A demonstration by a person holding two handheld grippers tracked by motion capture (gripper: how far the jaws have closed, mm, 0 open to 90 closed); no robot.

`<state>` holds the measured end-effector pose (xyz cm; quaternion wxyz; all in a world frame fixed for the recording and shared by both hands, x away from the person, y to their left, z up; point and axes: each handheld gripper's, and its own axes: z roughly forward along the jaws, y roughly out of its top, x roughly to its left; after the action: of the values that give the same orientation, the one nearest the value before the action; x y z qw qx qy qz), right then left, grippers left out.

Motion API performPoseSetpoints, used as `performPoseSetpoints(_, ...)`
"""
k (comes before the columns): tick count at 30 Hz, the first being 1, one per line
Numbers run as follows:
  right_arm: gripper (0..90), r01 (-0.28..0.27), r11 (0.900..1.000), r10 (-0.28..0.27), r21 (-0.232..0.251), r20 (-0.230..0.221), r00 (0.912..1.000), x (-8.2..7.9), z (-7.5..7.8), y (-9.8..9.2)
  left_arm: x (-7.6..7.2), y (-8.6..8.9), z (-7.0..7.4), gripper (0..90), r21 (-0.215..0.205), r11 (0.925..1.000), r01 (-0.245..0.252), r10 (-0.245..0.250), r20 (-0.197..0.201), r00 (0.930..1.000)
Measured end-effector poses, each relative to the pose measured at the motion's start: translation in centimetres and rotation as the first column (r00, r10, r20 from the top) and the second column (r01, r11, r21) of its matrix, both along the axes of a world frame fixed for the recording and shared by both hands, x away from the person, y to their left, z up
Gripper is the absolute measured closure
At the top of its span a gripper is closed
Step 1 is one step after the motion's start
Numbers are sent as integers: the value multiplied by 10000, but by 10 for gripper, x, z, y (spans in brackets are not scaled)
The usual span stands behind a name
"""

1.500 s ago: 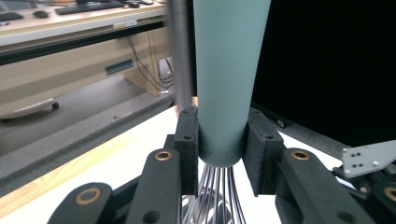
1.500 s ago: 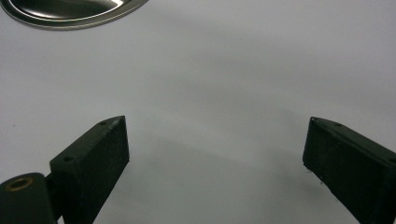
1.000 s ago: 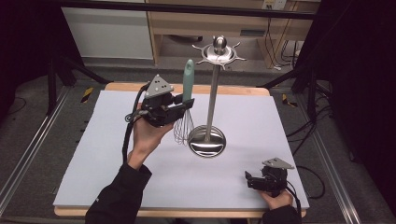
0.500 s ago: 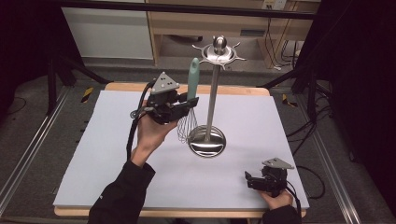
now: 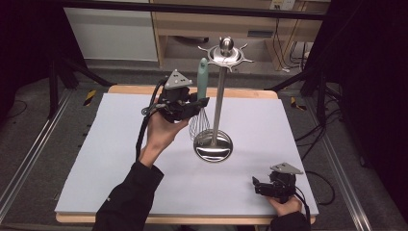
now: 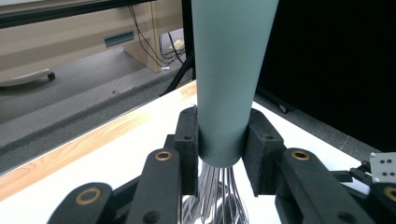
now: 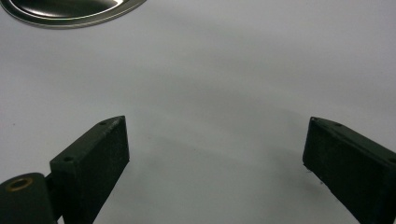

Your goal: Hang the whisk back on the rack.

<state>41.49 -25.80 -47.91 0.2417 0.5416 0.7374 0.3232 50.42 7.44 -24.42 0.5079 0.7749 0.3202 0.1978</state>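
While the left gripper (image 5: pixel 199 102) is held up above the table (image 5: pixel 120 144), its two jaws are clamped on the lower end of the handle of a whisk (image 5: pixel 202 96), one pad pressed flat against each side of the grey-green handle. In the left gripper view the handle (image 6: pixel 229 79) rises straight up from between the jaws and widens as it goes, while the wires (image 6: pixel 217 196) of the whisk fan out just below the pads, so the whisk stands upright in the grip, handle on top. From the high view the wire end hangs beneath the jaws, close beside the thin post of a metal stand (image 5: pixel 219 96) and above the stand's round base (image 5: pixel 212 149); whether the wires touch the post cannot be told. The star-shaped top of the stand (image 5: pixel 225 53) sits higher than the jaws, just beyond the tip of the handle. The right gripper (image 5: pixel 260 188) rests low near the table's front edge, well apart from the whisk, its jaws spread wide with nothing but bare white tabletop between them. In the right gripper view the rim of the base (image 7: pixel 70 11) lies well ahead of those open jaws.
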Motion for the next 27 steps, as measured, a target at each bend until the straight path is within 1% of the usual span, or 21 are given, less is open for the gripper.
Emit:
performPoseSetpoints(7, 77, -47, 10000, 47, 11, -7, 10000, 0, 0, 0, 5, -1, -1, 687, 66, 9999, 102, -101, -160, 9998)
performPoseSetpoints(8, 77, -43, 10000, 43, 30, -4, 10000, 0, 0, 0, 7, -1, -1, 687, 127, 9999, 115, -117, 122, 9999)
performPoseSetpoints(9, 76, -35, 10000, 35, 22, -11, 10000, 0, 0, 0, 5, -1, -2, 687, 15, 9999, 139, -138, -159, 9998)
performPoseSetpoints(11, 77, -65, 10000, 65, 28, -17, 10000, 0, 0, 0, 6, -2, -1, 687, 0, 9998, 189, -189, -214, 9996)
performPoseSetpoints(12, 77, -52, 10000, 52, 15, -37, 10000, 0, 0, 0, 8, -1, -1, 687, 130, 9997, 222, -223, 83, 9997)
performPoseSetpoints(13, 77, -58, 10000, 58, -40, -12, 10000, 0, -1, 0, 7, -3, -1, 687, 29, 9998, 209, -208, -245, 9995)
performPoseSetpoints(14, 77, -80, 10000, 80, -5, -22, 10000, 0, 0, 0, 8, -3, 0, 687, 51, 9998, 210, -208, -261, 9994)
performPoseSetpoints(21, 76, -69, 10000, 69, 29, -38, 10000, 0, 0, 0, 10, -5, -2, 686, -98, 9995, 298, -300, -219, 9993)
performPoseSetpoints(27, 77, -99, 10000, 99, 11, -27, 9999, 0, 0, 0, 7, 1, -5, 685, -204, 9991, 368, -369, -72, 9993)
